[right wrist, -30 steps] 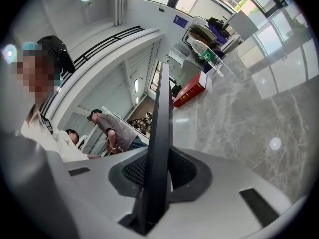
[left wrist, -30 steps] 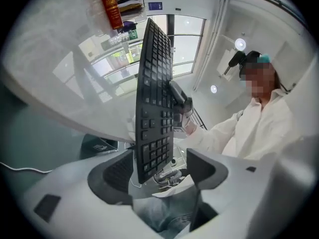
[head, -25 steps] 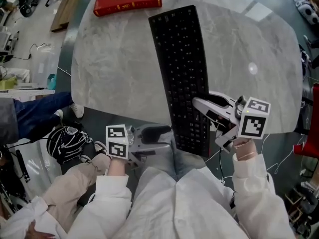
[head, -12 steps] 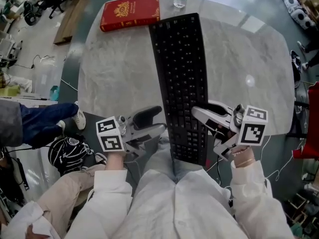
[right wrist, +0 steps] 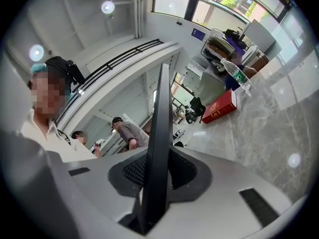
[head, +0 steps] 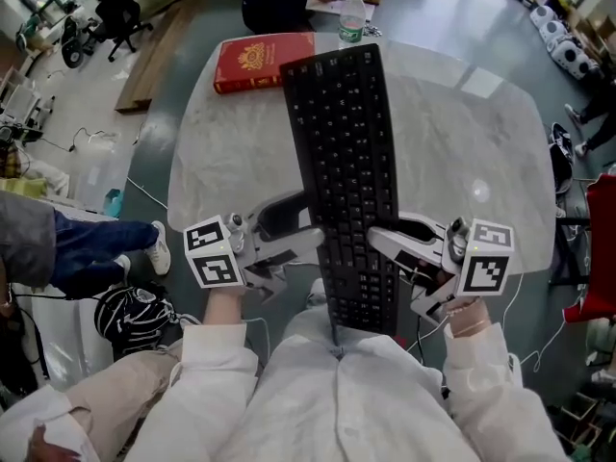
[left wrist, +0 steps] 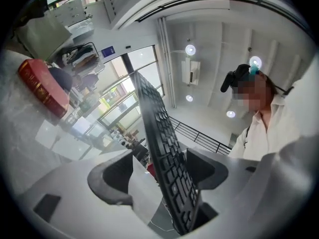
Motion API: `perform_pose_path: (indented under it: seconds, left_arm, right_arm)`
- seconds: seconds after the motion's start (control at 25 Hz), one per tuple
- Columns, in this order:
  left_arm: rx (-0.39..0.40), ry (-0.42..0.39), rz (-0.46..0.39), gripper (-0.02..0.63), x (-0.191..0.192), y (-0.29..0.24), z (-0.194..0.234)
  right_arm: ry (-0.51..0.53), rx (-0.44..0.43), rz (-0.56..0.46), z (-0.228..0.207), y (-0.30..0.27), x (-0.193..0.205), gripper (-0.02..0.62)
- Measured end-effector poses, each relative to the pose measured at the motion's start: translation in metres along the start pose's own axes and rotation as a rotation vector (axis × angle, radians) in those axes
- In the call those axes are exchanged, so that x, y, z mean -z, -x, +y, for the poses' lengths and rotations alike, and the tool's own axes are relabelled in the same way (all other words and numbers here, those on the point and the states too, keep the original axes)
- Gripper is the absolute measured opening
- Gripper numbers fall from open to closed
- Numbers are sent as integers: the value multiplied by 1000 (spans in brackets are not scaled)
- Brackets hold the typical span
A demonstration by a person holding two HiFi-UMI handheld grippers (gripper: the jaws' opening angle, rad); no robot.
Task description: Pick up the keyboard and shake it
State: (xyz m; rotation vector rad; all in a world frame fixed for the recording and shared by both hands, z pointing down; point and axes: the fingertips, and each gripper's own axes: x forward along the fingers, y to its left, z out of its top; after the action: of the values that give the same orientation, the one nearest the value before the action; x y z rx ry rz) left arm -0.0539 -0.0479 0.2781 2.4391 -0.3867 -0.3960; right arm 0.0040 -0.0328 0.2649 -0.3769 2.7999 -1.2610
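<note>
The black keyboard is held clear of the grey marble tabletop. It runs lengthwise away from the person, keys facing up. Its near end hangs over the person's lap. Seen from above, its far end overlaps a corner of the red book and reaches close to the bottle. Book and bottle both stand at the far edge of the tabletop.

Left hand-held gripper — closed on the keyboard's left long edge, towards the person's end.
- In the left gripper view the keyboard stands on edge between the two jaws of the hand-held gripper.
- The key side faces the right-hand jaw, and the board runs up against the ceiling lights.
- The book shows at the left of that view, lying on the tabletop.

Right hand-held gripper — closed on the right long edge, roughly opposite the left one.
- In the right gripper view the keyboard appears edge-on as a thin dark blade.
- The jaws of the hand-held gripper pinch it and stand narrow, only the board's thickness apart.
- To the right of the blade lies the tabletop, with the book and the bottle at its far side.

Each hand-held gripper carries its marker cube, left and right, just ahead of a white-sleeved wrist. The two grips sit on opposite sides of the keyboard's near third; the rest of the board projects forward unsupported over the tabletop.
</note>
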Motion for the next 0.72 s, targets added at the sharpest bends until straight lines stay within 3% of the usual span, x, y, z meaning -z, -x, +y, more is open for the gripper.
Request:
perform_pose_path:
  seconds: [0.72]
  left_arm:
    - [108, -143, -97, 327, -62, -19, -43]
  right_arm:
    - [101, -52, -1, 47, -2, -4, 107]
